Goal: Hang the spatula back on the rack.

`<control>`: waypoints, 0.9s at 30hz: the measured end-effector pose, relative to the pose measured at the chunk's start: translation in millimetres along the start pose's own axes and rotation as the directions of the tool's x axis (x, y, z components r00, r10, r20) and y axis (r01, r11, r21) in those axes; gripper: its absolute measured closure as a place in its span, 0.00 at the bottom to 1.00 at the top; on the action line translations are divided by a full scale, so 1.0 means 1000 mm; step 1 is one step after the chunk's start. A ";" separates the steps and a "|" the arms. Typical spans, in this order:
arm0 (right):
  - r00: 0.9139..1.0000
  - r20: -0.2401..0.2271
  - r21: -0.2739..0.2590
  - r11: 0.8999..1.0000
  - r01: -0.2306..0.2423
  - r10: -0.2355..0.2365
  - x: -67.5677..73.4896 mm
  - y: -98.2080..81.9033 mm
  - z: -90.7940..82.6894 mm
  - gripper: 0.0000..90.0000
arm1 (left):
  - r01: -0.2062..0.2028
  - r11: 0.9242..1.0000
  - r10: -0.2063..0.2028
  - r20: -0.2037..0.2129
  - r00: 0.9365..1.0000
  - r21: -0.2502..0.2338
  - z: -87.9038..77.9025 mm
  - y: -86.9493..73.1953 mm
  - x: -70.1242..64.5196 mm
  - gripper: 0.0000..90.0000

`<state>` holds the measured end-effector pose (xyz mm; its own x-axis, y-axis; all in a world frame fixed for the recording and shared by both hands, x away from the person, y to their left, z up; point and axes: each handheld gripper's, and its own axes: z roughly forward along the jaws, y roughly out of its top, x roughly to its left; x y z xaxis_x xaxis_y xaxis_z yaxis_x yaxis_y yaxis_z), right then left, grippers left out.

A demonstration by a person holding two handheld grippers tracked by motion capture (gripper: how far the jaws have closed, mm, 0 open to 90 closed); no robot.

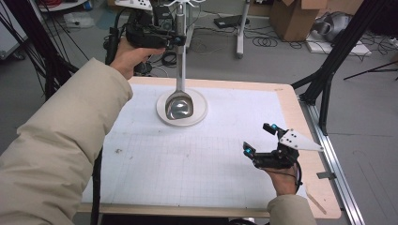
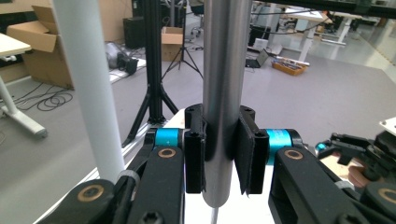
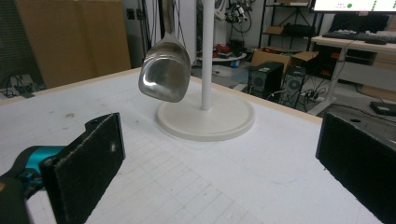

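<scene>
The left gripper (image 2: 223,161) pinches the shiny steel ladle's round handle (image 2: 223,93) between its pads; the right gripper (image 3: 219,168), jaws spread, faces its bowl (image 3: 166,72) hanging above the white stand's round base (image 3: 205,122).

Left gripper (image 1: 174,41): raised beyond the table's far edge, held in a hand with a cream sleeve, jaws clamped on the ladle's handle.
Ladle (image 1: 179,105): steel, hanging upright, bowl low over the stand base.
Stand base (image 1: 199,112): round white disc at the far middle of the table, its thin white pole hidden behind the ladle's handle.
Right gripper (image 1: 259,139): low over the near right part of the table, jaws spread wide with nothing between them, grey three-cornered plate on top.
Table (image 1: 197,159): white gridded mat with a pale wooden border.
</scene>
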<state>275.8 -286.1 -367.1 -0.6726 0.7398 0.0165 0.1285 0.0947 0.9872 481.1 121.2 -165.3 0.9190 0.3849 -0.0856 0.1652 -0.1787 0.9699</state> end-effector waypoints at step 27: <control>1.000 0.004 0.021 1.000 -0.014 0.014 -0.001 -0.002 0.003 0.00 | 0.014 0.999 -0.014 -0.029 0.999 0.032 0.012 -0.007 0.021 0.84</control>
<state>278.0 -285.2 -369.7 -0.6678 0.7437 0.0301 0.1532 0.0978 0.9834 503.4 120.0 -176.6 0.9060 0.4131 -0.0922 0.1899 -0.2021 0.9608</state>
